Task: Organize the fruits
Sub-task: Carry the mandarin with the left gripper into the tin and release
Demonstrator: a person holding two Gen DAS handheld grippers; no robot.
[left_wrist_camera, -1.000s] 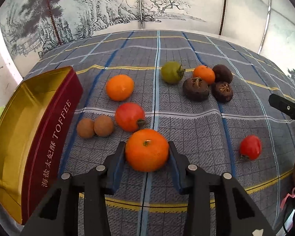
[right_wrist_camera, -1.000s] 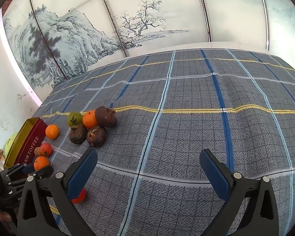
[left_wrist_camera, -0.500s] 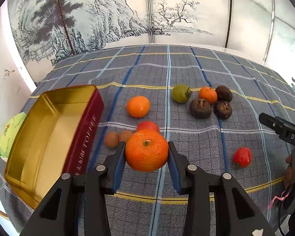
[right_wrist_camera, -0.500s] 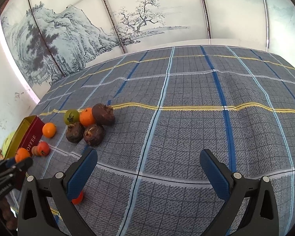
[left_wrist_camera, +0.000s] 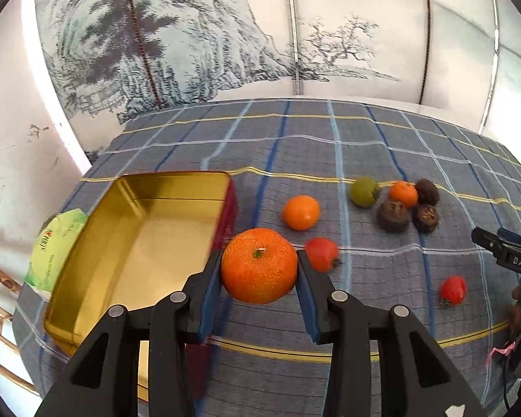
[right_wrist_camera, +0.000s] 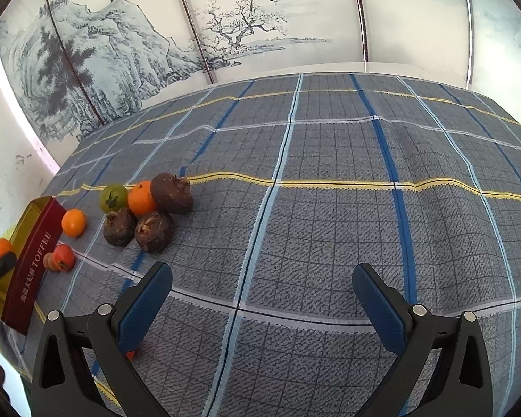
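Note:
My left gripper (left_wrist_camera: 259, 271) is shut on a large orange (left_wrist_camera: 259, 265) and holds it in the air beside the right wall of the open gold toffee tin (left_wrist_camera: 87, 278). Loose on the checked cloth lie another orange (left_wrist_camera: 301, 212), a red fruit (left_wrist_camera: 321, 254), a green fruit (left_wrist_camera: 364, 191), a small orange (left_wrist_camera: 403, 193), three dark brown fruits (left_wrist_camera: 392, 215) and a small red fruit (left_wrist_camera: 452, 290). My right gripper (right_wrist_camera: 262, 295) hangs open over bare cloth, with the dark fruits (right_wrist_camera: 154, 231) ahead to its left. The held orange (right_wrist_camera: 0, 247) shows at that view's left edge.
The tin's red side (right_wrist_camera: 31, 278) reads TOFFEE. A green packet (left_wrist_camera: 54, 243) lies beyond the tin at the table's left edge. Painted screen panels (left_wrist_camera: 295, 34) stand behind the table. The cloth to the right (right_wrist_camera: 399, 191) holds no fruit.
My left gripper has risen and swung left with the orange, from the cloth to beside the tin, whose inside has come into view. The right gripper has stayed in place.

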